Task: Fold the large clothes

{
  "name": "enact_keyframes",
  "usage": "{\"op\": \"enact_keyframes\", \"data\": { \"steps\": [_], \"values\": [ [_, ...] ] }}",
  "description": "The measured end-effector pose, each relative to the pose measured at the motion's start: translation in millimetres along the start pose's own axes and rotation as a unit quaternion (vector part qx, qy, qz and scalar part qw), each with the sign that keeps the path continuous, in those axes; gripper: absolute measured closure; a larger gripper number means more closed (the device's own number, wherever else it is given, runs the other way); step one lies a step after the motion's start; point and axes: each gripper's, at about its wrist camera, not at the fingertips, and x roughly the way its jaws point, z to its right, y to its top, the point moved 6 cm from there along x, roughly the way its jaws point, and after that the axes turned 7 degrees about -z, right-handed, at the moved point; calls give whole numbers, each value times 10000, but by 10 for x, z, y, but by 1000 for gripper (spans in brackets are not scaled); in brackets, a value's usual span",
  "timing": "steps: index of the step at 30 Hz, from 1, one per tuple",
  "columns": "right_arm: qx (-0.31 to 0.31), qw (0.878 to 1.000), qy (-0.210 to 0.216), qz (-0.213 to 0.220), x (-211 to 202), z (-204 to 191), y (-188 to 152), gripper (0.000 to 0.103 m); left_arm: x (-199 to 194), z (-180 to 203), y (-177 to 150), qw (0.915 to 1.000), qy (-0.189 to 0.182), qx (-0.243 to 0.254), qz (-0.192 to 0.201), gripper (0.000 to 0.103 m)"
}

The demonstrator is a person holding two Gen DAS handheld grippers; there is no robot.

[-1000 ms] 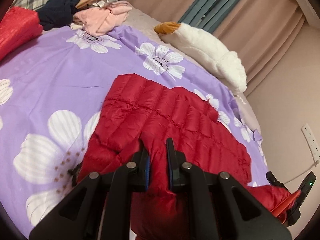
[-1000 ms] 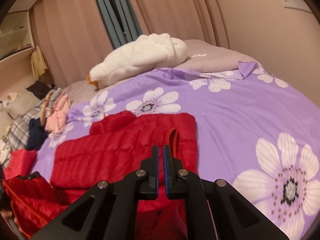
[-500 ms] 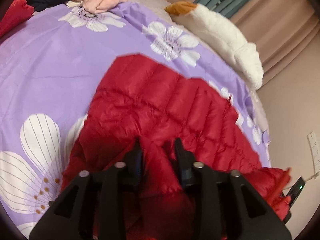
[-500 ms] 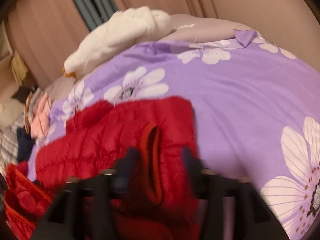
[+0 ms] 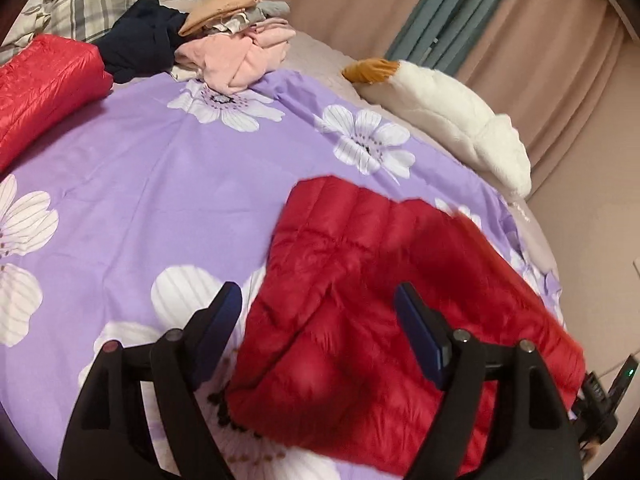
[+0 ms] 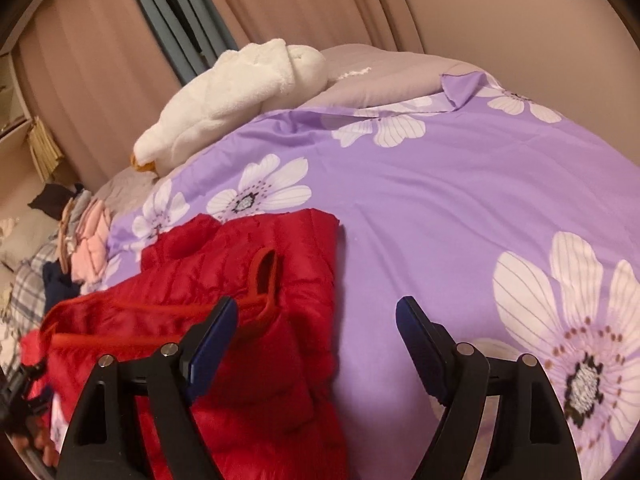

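Observation:
A red quilted down jacket (image 5: 384, 304) lies folded on the purple floral bedspread (image 5: 160, 184). My left gripper (image 5: 320, 320) is open and empty, hovering over the jacket's near left edge. In the right wrist view the same jacket (image 6: 256, 280) lies at lower left, with a red hanging loop (image 6: 264, 276) showing on top. My right gripper (image 6: 316, 332) is open and empty above the jacket's right edge and the bedspread (image 6: 440, 208).
A second folded red jacket (image 5: 44, 84) lies at the far left. A pile of pink, navy and tan clothes (image 5: 224, 48) sits at the back. A white plush goose (image 5: 448, 116) lies along the bed's far edge by the curtains.
Both grippers were shut on the red jacket; they have opened and let it go. The jacket now lies flat on the bedspread and both grippers have drawn back.

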Motion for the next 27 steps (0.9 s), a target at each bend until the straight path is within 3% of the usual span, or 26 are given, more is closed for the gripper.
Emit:
{"op": "enact_keyframes", "data": {
  "steps": [6, 9, 13, 16, 20, 22, 24, 25, 27],
  "values": [
    [-149, 9997, 171, 9, -251, -82, -120, 21, -121, 72, -174, 9996, -251, 41, -140, 24],
    [-94, 9993, 351, -9, -300, -90, -185, 14, -79, 118, -165, 9994, -277, 163, -146, 23],
    [88, 9983, 507, -277, -138, -55, -299, 13, 237, 139, -230, 9965, 61, 400, -733, 27],
    [-10, 9979, 433, -475, 16, -76, -385, 13, 345, 134, -273, 9958, 17, 532, -745, 29],
    [-130, 9966, 416, -694, 275, -114, -450, 14, 597, 84, -267, 9950, -85, 347, -936, 31],
    [-141, 9968, 389, -682, 346, -103, -457, 20, 685, 119, -264, 9948, -238, 366, -916, 39],
    [-213, 9959, 595, -654, 420, -141, -466, 50, 744, 157, -282, 9947, -319, 510, -830, 53],
    [-232, 9956, 629, -648, 452, -159, -476, 54, 762, 163, -291, 9947, -378, 525, -794, 62],
    [-386, 9979, 303, -427, 447, -177, -469, 79, 739, 166, -290, 9957, -383, 459, -710, 72]
  ]
}}
